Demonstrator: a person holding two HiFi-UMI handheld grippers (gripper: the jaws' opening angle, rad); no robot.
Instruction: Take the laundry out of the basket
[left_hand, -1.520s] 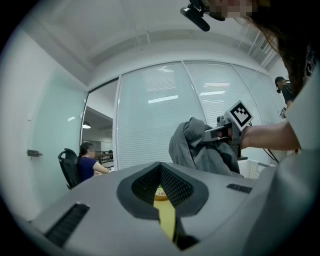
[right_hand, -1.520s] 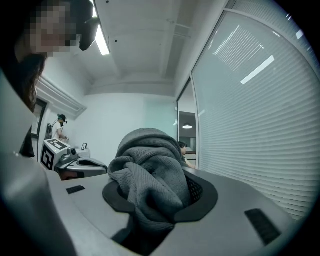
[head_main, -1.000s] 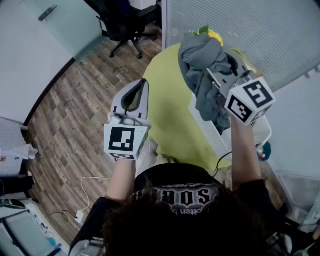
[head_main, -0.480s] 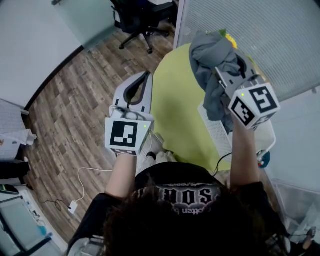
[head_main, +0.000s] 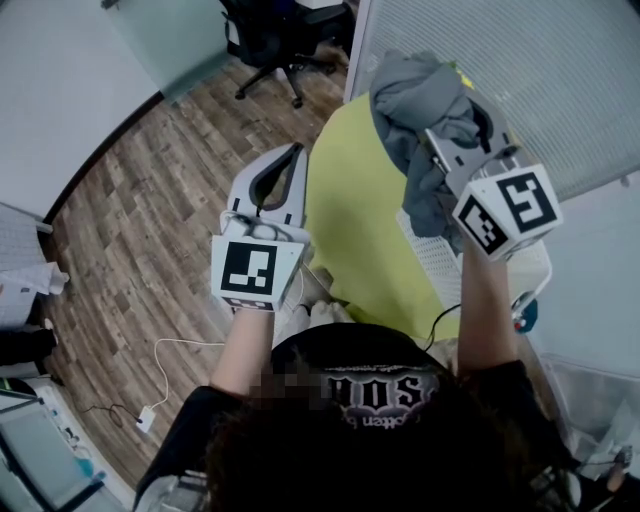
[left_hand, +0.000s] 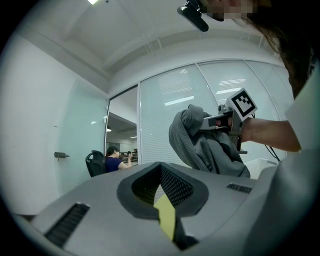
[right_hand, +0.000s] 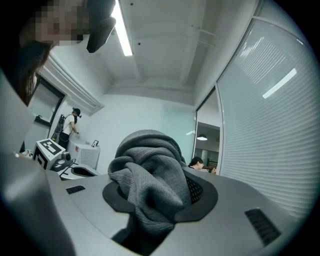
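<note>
A grey knitted garment hangs bunched in the air above the yellow-green round surface. My right gripper is shut on it, and its folds fill the jaws and droop below them. A white lattice laundry basket stands under my right hand, its inside hidden by the garment and the arm. My left gripper is held level to the left, apart from the garment, with its jaws shut and nothing between them. In the left gripper view the garment hangs off to the right, ahead of the shut jaws.
A black office chair stands on the wood floor at the back. A glass wall with white blinds runs along the right. A white cable lies on the floor by my feet. A seated person is beyond the glass.
My right gripper has carried the grey garment a little higher and to the right in the head view. My left gripper has drifted slightly right, its jaws unchanged.
</note>
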